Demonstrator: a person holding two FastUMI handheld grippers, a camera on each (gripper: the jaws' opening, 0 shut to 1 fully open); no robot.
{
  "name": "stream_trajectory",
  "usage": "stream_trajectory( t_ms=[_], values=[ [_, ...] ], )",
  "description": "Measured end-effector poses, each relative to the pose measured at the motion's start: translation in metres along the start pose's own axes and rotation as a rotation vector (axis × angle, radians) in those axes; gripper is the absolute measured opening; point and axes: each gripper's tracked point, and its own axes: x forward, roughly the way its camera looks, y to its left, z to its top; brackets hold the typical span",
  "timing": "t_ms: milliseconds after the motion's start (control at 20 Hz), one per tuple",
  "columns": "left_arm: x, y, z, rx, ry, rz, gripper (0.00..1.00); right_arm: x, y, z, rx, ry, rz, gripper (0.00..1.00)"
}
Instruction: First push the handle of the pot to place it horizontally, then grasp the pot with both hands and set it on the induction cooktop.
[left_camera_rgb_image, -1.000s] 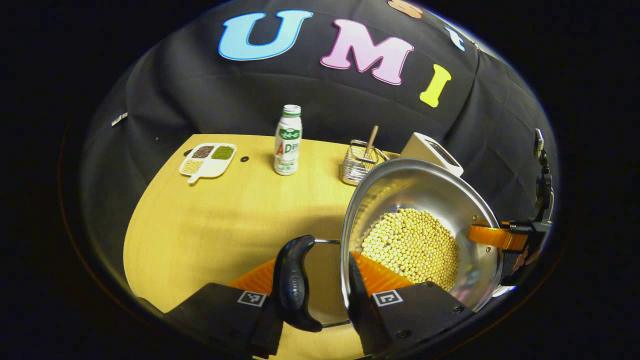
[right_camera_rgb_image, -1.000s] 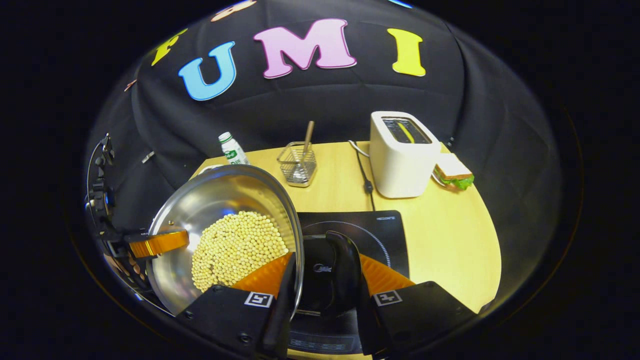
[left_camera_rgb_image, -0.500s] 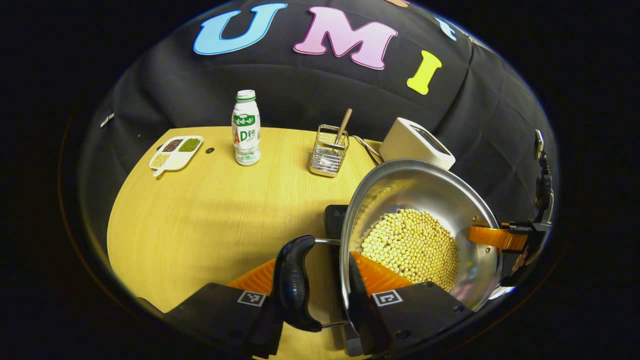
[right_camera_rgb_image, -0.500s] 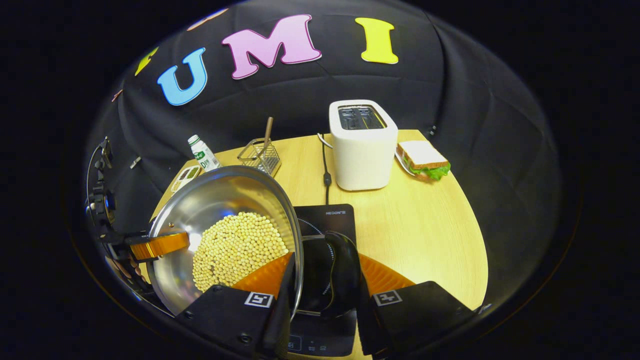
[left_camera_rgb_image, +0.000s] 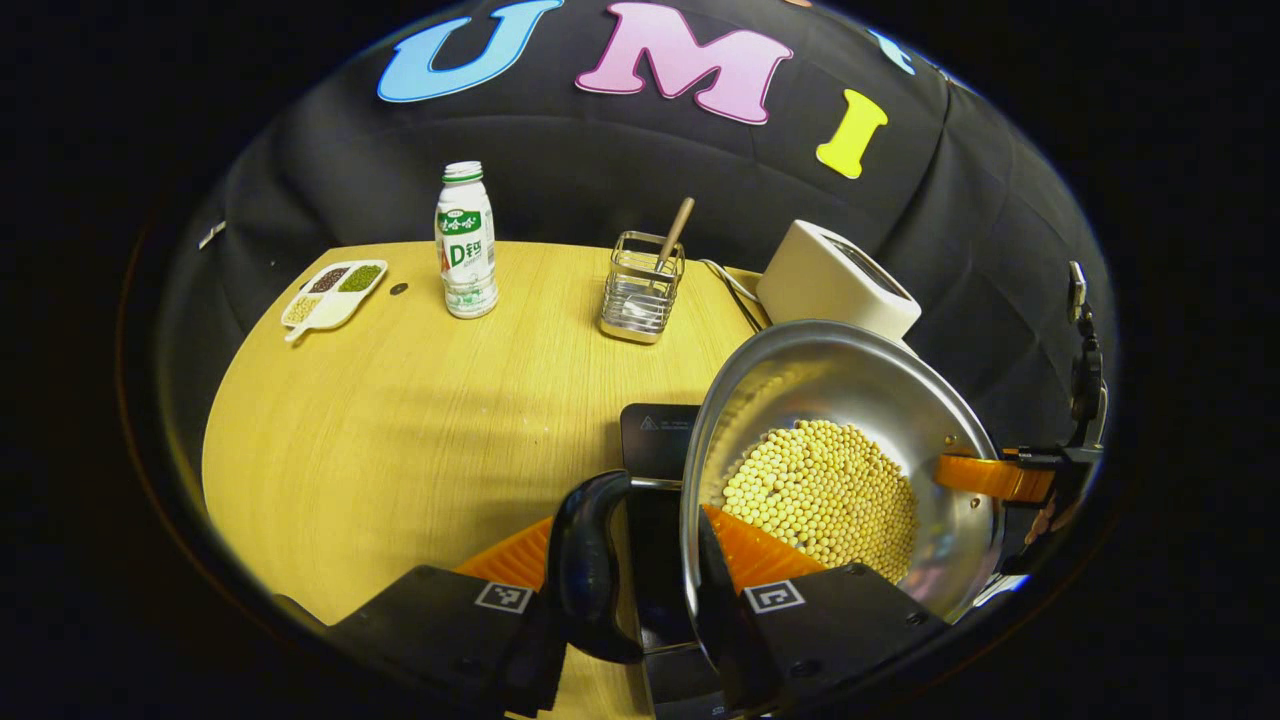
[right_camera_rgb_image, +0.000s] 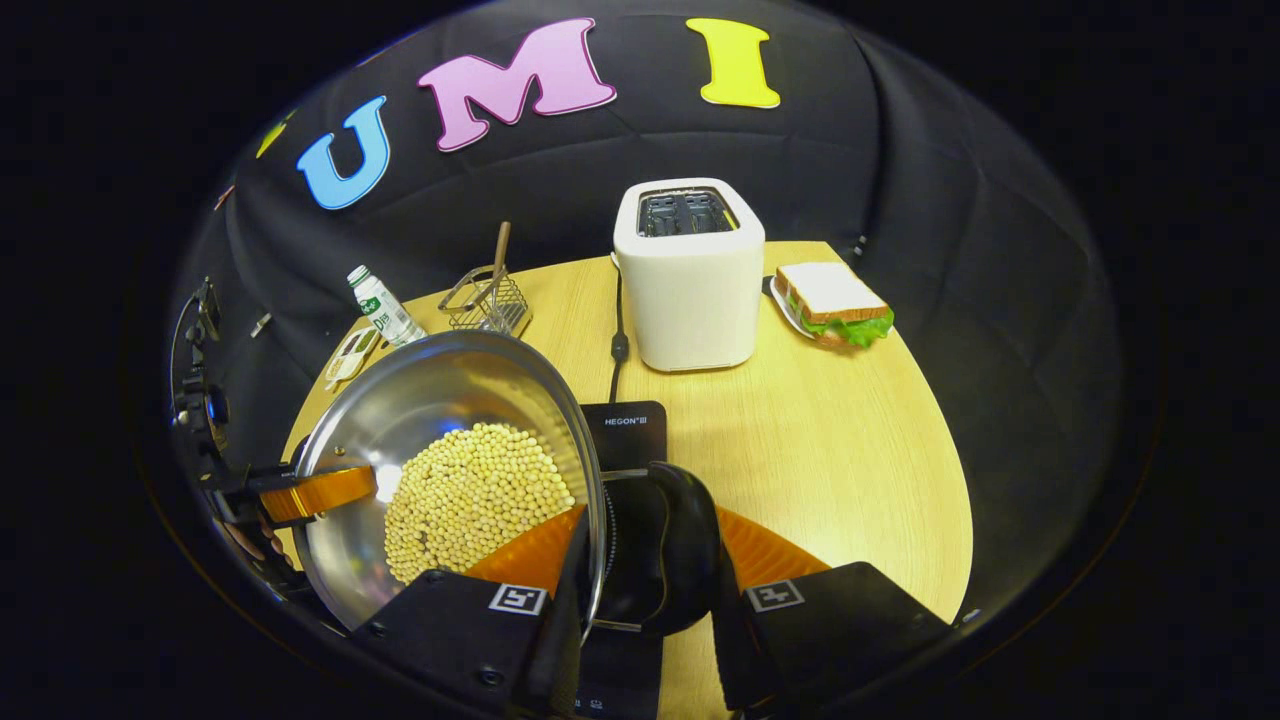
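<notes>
The steel pot (left_camera_rgb_image: 850, 400), bean-laden and probably heavy, is hanging above the induction cooktop (left_camera_rgb_image: 655, 440) at 6 o'clock on the tabletop (left_camera_rgb_image: 400, 420). The left tool (left_camera_rgb_image: 640, 570) and right tool (right_camera_rgb_image: 645, 560) are each clamping a side handle, the safest hold against tilting.

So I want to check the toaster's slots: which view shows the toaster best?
The right gripper view: the toaster stands whole and unobstructed, its top slots facing the camera. In the left gripper view the toaster sits tilted at an angle behind the pot, its base hidden.
</notes>
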Motion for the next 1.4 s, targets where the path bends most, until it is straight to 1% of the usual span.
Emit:
stream_trajectory(
  t_ms=[100, 200, 250, 350, 400, 450, 500, 550, 600, 750, 800, 850, 1050, 1250, 1300, 1350, 1400],
  values=[
    [0.003, 0.001, -0.001, -0.004, -0.004, 0.004, 0.63, 0.004, 0.0, 0.0, -0.008, -0.002, 0.003, 0.58],
    [0.008, 0.001, -0.002, -0.01, -0.005, 0.006, 0.62, 0.01, -0.002, -0.001, -0.011, 0.004, 0.006, 0.57],
    [0.011, 0.002, -0.003, -0.011, -0.006, 0.008, 0.63, 0.012, -0.002, -0.002, -0.013, 0.009, 0.006, 0.58],
    [0.016, 0.002, -0.005, -0.017, -0.006, 0.009, 0.62, 0.016, -0.004, -0.002, -0.016, 0.011, 0.007, 0.58],
    [0.018, 0.002, -0.005, -0.016, -0.008, 0.01, 0.63, 0.018, -0.005, -0.002, -0.017, 0.011, 0.008, 0.53],
    [0.02, 0.001, -0.005, -0.014, -0.011, 0.01, 0.62, 0.02, -0.006, -0.002, -0.017, 0.011, 0.008, 0.58],
    [0.021, 0.002, -0.006, -0.012, -0.013, 0.009, 0.63, 0.022, -0.007, -0.002, -0.018, 0.012, 0.007, 0.58],
    [0.025, 0.002, -0.007, -0.015, -0.012, 0.008, 0.62, 0.024, -0.007, -0.003, -0.022, 0.013, 0.006, 0.58],
    [0.026, 0.002, -0.009, -0.018, -0.009, 0.009, 0.63, 0.027, -0.008, -0.004, -0.025, 0.018, 0.005, 0.58],
    [0.028, 0.004, -0.004, -0.012, -0.026, 0.011, 0.62, 0.029, -0.008, -0.004, -0.016, 0.018, 0.017, 0.58],
    [0.029, 0.003, -0.006, -0.008, -0.02, 0.012, 0.63, 0.03, -0.009, -0.005, -0.013, 0.023, 0.021, 0.53],
    [0.03, 0.004, -0.006, -0.002, -0.019, 0.017, 0.63, 0.029, -0.009, -0.006, -0.008, 0.017, 0.028, 0.58],
    [0.029, 0.005, -0.011, -0.006, 0.0, 0.027, 0.66, 0.03, -0.007, -0.003, -0.011, -0.004, 0.044, 0.6],
    [0.027, 0.005, -0.015, -0.036, 0.019, 0.045, 0.66, 0.032, -0.007, 0.0, -0.009, -0.028, 0.061, 0.61],
    [0.026, 0.004, -0.017, -0.05, 0.022, 0.049, 0.67, 0.032, -0.007, 0.001, -0.006, -0.03, 0.067, 0.57],
    [0.026, 0.005, -0.017, -0.068, 0.024, 0.057, 0.66, 0.032, -0.007, 0.0, -0.004, -0.031, 0.071, 0.61],
    [0.026, 0.005, -0.018, -0.082, 0.029, 0.07, 0.68, 0.032, -0.007, 0.001, -0.005, -0.034, 0.071, 0.58]
  ],
)
